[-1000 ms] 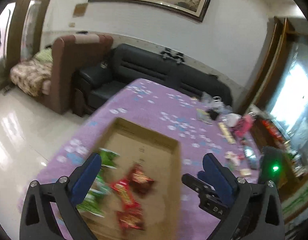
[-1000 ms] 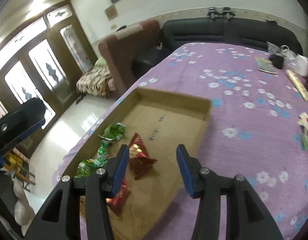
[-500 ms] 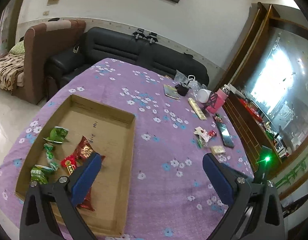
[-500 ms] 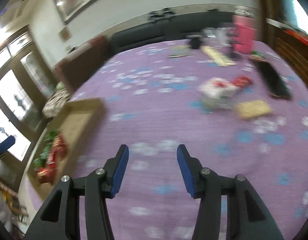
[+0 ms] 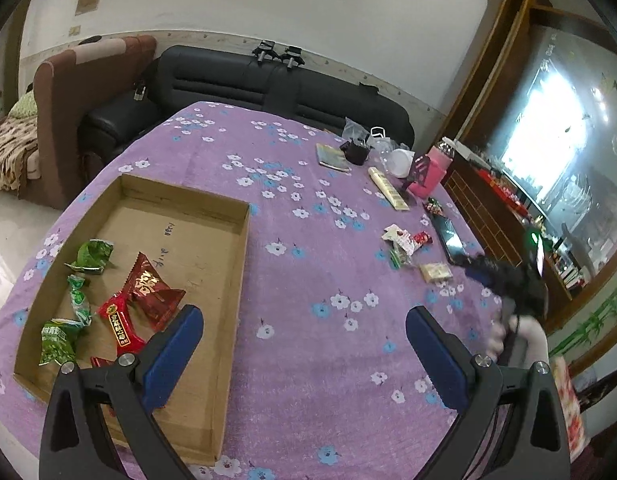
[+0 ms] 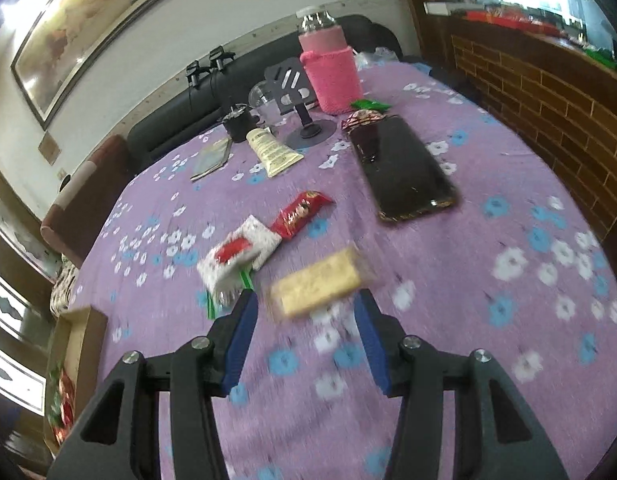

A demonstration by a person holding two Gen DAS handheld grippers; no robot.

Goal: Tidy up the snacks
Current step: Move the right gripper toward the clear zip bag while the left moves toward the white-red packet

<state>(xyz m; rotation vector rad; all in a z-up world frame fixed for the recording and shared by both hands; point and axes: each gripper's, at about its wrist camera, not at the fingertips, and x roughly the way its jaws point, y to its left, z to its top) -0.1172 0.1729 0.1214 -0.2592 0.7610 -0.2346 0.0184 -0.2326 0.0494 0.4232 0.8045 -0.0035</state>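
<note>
A shallow cardboard box (image 5: pixel 228 288) lies on the purple flowered tablecloth and holds several red and green snack packets (image 5: pixel 148 292). My left gripper (image 5: pixel 304 344) is open and empty, hovering above the box's right edge. My right gripper (image 6: pixel 304 316) is open and empty, just in front of a yellow wrapped biscuit (image 6: pixel 318 282). Beside the biscuit lie a white-and-red packet (image 6: pixel 236 254) and a red packet (image 6: pixel 300 212). The same loose snacks (image 5: pixel 404 242) show in the left wrist view, with the right gripper (image 5: pixel 496 276) blurred near them.
A black phone (image 6: pixel 400 168), a pink-sleeved bottle (image 6: pixel 328 68), a phone stand (image 6: pixel 304 120), a yellow tube (image 6: pixel 272 150), a small booklet (image 6: pixel 212 158) and a dark cup (image 6: pixel 236 124) stand at the table's far side. A black sofa (image 5: pixel 268 80) is behind the table.
My right gripper has swung from over the box across the table to the loose snacks. My left gripper has pulled back and risen above the box.
</note>
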